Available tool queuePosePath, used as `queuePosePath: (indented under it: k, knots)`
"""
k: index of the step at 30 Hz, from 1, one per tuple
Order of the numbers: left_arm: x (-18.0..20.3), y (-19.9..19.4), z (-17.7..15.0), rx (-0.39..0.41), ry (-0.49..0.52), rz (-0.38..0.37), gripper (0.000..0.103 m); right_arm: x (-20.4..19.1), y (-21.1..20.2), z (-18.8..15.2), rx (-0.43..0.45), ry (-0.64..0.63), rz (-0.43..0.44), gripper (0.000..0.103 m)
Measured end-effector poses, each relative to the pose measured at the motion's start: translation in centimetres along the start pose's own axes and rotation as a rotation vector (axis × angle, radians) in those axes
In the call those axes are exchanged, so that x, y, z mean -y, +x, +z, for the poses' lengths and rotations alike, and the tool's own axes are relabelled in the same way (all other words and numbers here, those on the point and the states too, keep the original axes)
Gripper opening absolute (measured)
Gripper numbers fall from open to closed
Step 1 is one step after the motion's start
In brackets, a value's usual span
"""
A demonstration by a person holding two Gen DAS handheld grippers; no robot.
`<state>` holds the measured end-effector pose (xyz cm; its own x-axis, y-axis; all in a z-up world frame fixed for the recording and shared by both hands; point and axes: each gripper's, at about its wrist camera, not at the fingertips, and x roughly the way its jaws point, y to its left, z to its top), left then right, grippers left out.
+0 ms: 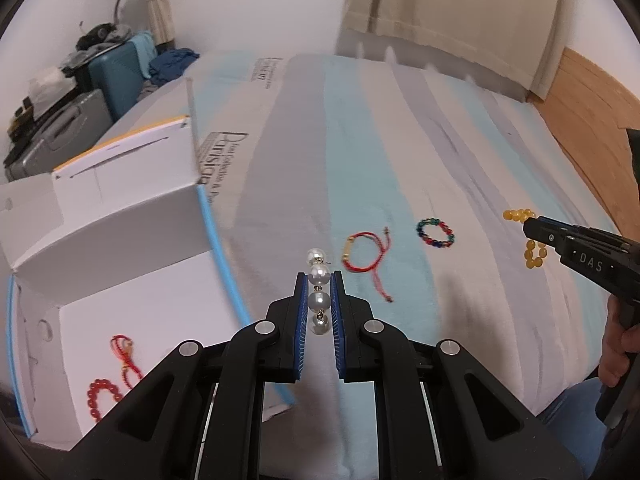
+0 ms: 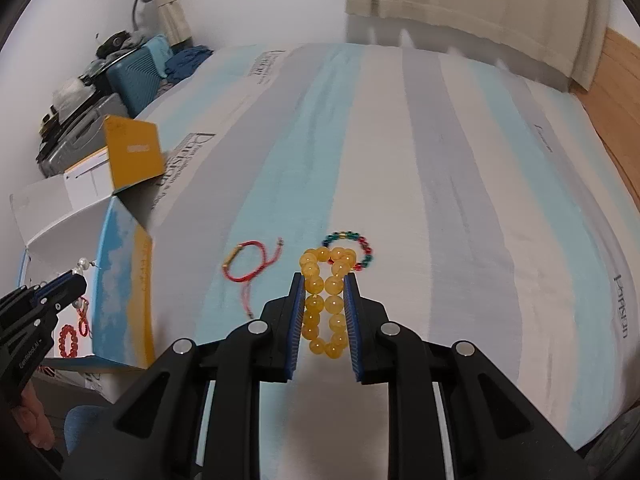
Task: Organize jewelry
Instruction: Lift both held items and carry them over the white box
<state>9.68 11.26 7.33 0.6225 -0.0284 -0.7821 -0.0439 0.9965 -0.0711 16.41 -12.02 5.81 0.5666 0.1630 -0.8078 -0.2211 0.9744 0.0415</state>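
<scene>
Seen from 2 wrist cameras over a bed [image 1: 400, 128] covered in a sheet striped pale blue, grey and white; left tool [image 1: 320, 280] clamped on a pearl strand [image 1: 319, 292], 4 large pearls lined up between the blue pads, the topmost poking out past the tips; right tool [image 2: 323, 280] clamped on a yellow bead bracelet [image 2: 325, 300], its loop squeezed into 2 rows between the pads, the upper end bulging out above the tips; both pieces held clear above the sheet; lying flat on the sheet, a red cord bracelet [image 1: 362, 256] with a gold tube and loose tails, and just beside it a multicoloured bead bracelet [image 1: 436, 233] in red, green and blue; in the right wrist view the yellow beads overlapping the multicoloured ring in the picture; at the left edge of the bed, an open cardboard box [image 1: 120, 240] with white inside walls, blue and yellow outside, flaps standing up; on its floor a red bead bracelet [image 1: 102, 394] and a red cord piece [image 1: 126, 356], near each other; a hand [image 1: 618, 344] gripping the right tool's handle at the right edge; suitcases and a small blue lamp against the far wall, blurred.
</scene>
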Motion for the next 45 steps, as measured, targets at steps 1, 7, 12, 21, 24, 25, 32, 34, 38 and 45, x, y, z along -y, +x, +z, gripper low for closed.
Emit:
queuePosePath:
  k: [1, 7, 12, 21, 24, 25, 32, 34, 38, 45]
  knots:
    - [-0.5, -0.2, 0.0, 0.0, -0.007, 0.004, 0.01, -0.5, 0.0, 0.1, 0.0, -0.007, 0.003, 0.018]
    - [-3.3, -1.0, -0.4, -0.012, -0.038, 0.026, 0.01, -3.8, -0.1, 0.4, 0.003, -0.05, 0.021, 0.018]
    - [-5.3, -1.8, -0.8, -0.01, -0.061, 0.041, 0.01, -6.7, -0.3, 0.8, 0.009, -0.086, 0.038, 0.018]
    - [-9.0, -3.1, -1.7, -0.008, -0.1, 0.071, 0.01, -11.1, -0.6, 1.1, 0.019, -0.136, 0.066, 0.018]
    - [-10.3, -3.4, -2.1, -0.011, -0.122, 0.082, 0.01, -12.8, -0.8, 1.1, 0.023, -0.157, 0.08, 0.018]
    - [-10.7, -3.5, -2.2, -0.012, -0.127, 0.084, 0.01, -13.6, -0.8, 1.1, 0.023, -0.167, 0.086, 0.018]
    - [-13.4, -4.2, -3.3, -0.017, -0.159, 0.107, 0.01, -17.8, -0.9, 0.7, 0.026, -0.222, 0.123, 0.018]
    - [-14.1, -4.4, -3.6, -0.017, -0.168, 0.114, 0.01, -18.8, -0.8, 0.6, 0.025, -0.233, 0.13, 0.018]
    - [-15.7, -4.9, -4.3, -0.019, -0.188, 0.129, 0.01, -20.9, -0.7, 0.3, 0.02, -0.258, 0.152, 0.018]
    - [-18.5, -5.4, -5.7, -0.03, -0.226, 0.155, 0.01, -24.9, -0.4, -0.6, 0.008, -0.307, 0.195, 0.018]
